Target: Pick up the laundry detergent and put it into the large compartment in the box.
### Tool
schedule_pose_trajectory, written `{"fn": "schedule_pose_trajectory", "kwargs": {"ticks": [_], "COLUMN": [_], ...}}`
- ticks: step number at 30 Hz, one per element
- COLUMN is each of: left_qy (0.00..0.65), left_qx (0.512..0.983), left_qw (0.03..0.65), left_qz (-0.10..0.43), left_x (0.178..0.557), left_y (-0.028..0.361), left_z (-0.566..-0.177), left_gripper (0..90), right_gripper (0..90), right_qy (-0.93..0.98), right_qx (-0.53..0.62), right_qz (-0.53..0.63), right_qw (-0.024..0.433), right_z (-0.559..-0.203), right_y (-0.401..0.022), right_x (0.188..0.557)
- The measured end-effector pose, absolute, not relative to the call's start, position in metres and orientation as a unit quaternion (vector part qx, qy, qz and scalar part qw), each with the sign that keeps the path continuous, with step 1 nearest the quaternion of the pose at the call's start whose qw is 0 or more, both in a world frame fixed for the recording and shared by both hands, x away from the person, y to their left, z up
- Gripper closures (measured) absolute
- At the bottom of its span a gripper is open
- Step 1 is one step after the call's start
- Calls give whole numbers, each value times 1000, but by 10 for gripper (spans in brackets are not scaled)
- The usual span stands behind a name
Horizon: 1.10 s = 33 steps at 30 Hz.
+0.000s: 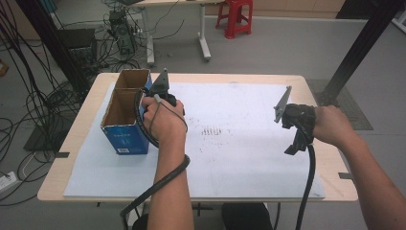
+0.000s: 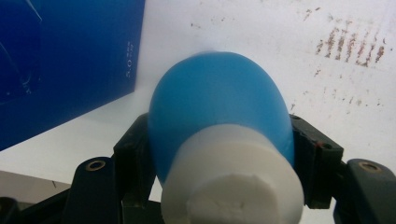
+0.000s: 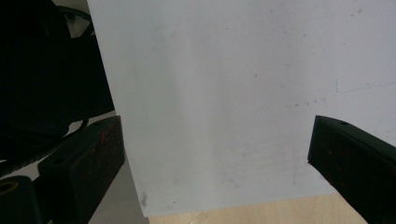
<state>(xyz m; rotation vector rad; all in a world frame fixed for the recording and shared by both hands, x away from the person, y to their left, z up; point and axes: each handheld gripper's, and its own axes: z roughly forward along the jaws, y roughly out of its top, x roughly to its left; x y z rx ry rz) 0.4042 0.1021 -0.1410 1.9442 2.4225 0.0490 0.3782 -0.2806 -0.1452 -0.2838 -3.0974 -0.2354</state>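
Note:
My left gripper (image 2: 219, 140) is shut on a blue bulb-shaped object (image 2: 217, 93) with a white cylindrical end (image 2: 233, 186) that faces the camera; the black jaws press on both its sides. It hangs just right of an open blue cardboard box (image 2: 70, 60). In the high view the left gripper (image 1: 165, 108) sits under the hand, beside the box (image 1: 125, 115). My right gripper (image 1: 296, 129) hovers over the right part of the white sheet (image 1: 230, 158). Its jaws stand wide apart, and the right gripper (image 3: 215, 154) has nothing between them.
The white sheet (image 3: 224, 84) covers most of the wooden table (image 1: 86, 120) and carries brownish marks (image 1: 210, 131) near its middle. On the floor are cables (image 1: 28, 96) at the left, a red stool (image 1: 234, 17) behind and a black post (image 1: 359, 48) at the right.

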Motion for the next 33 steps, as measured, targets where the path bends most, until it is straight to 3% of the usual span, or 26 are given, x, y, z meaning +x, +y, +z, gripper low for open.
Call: {"fn": "schedule_pose_trajectory", "kwargs": {"ticks": [33], "left_qy": [720], "left_qx": [693], "left_qw": [21], "left_qz": [20], "left_x": [398], "left_y": [110], "left_z": [-121], "left_gripper": [360], "right_gripper": [36], "right_qy": [-994], "right_qx": [-86], "right_qz": [-70], "right_qw": [6], "right_z": [-142], "right_y": [-272], "right_x": [378]}}
